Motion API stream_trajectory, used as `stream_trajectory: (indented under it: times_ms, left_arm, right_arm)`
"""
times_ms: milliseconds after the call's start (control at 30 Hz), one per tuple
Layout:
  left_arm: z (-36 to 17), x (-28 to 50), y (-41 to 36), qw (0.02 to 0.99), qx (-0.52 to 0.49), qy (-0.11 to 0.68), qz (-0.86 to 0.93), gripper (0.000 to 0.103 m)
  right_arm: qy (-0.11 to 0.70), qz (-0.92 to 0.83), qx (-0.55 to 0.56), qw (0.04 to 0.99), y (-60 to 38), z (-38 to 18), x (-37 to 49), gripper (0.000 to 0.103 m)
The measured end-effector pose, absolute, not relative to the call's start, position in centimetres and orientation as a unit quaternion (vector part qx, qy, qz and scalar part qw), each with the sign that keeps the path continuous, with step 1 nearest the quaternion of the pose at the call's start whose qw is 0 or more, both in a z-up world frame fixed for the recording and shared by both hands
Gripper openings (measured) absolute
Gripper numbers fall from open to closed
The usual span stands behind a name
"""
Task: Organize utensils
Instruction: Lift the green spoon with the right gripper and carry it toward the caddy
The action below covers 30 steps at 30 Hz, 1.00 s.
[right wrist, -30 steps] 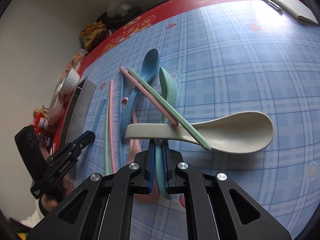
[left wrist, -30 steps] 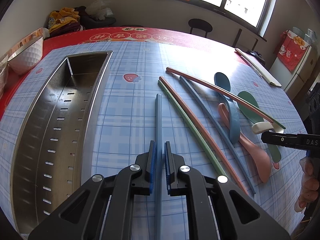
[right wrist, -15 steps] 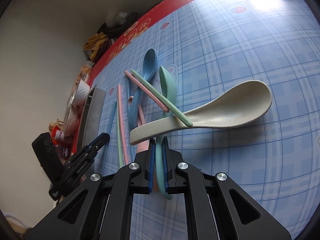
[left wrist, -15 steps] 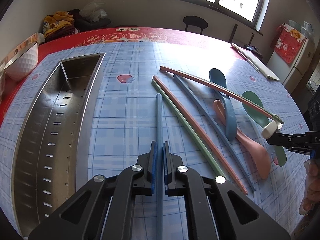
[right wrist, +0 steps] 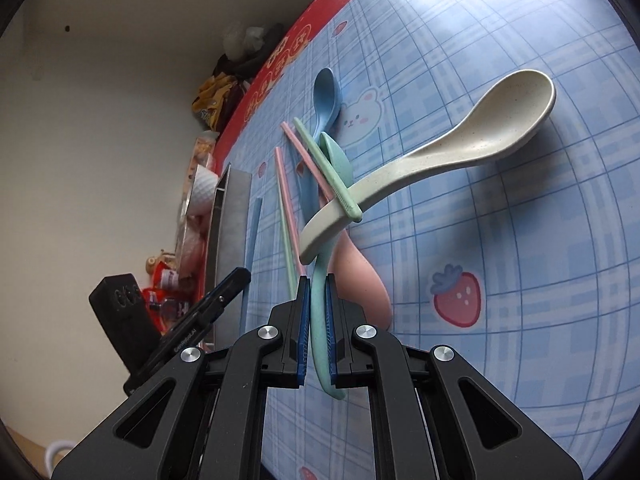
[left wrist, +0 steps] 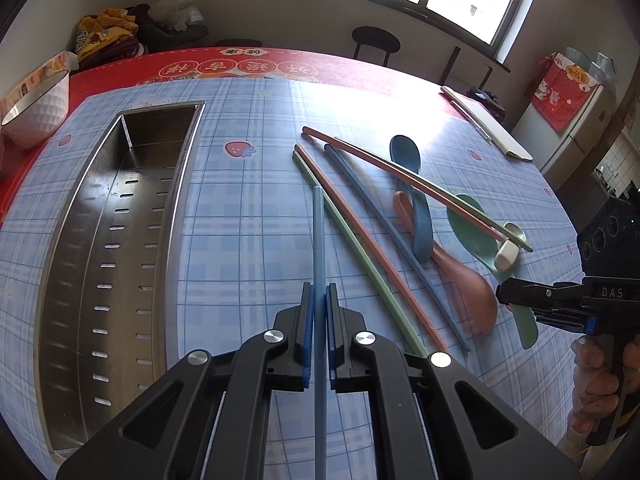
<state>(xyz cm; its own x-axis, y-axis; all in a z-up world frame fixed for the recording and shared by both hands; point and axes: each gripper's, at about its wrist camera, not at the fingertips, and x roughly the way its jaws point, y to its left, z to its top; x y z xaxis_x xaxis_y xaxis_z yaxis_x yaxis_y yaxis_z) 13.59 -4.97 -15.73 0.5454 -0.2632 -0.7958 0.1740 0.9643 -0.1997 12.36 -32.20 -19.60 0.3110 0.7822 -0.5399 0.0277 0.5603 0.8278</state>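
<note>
Sitting empty on the checked tablecloth, long perforated steel utensil tray (left wrist: pixel 108 248), left gripper (left wrist: pixel 319 300) clamped on a light-blue chopstick (left wrist: pixel 318 236), right gripper (right wrist: pixel 319 300) clamped on a mint-green spoon (right wrist: pixel 326 280).

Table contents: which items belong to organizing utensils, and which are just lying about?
Job: steel tray, light blue chopstick in left gripper, green spoon in right gripper, cream spoon, pink spoon.

Lying about: white bowl, clothes pile.
</note>
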Motion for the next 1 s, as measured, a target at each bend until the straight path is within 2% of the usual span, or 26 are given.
stream_trajectory:
  times_ms: [467,833,1000]
  left_arm:
    - [-13.9,12.2,-4.7,0.889,-0.047,0.436,-0.131,0.006]
    - [-13.5,11.8,-4.5,0.891,-0.053,0.430,-0.135,0.006]
    - [-13.5,11.9,-4.5,0.891,-0.053,0.430,-0.137,0.006]
  right_arm:
    - [0.532,0.288,0.447,0.659,-30.7,-20.6,11.8,0.007]
    - [0.510,0.259,0.449,0.687,-33.2,-19.2,11.7,0.007]
    - [0.526,0.268,0.442,0.676,-31.9,-19.9,11.1,0.007]
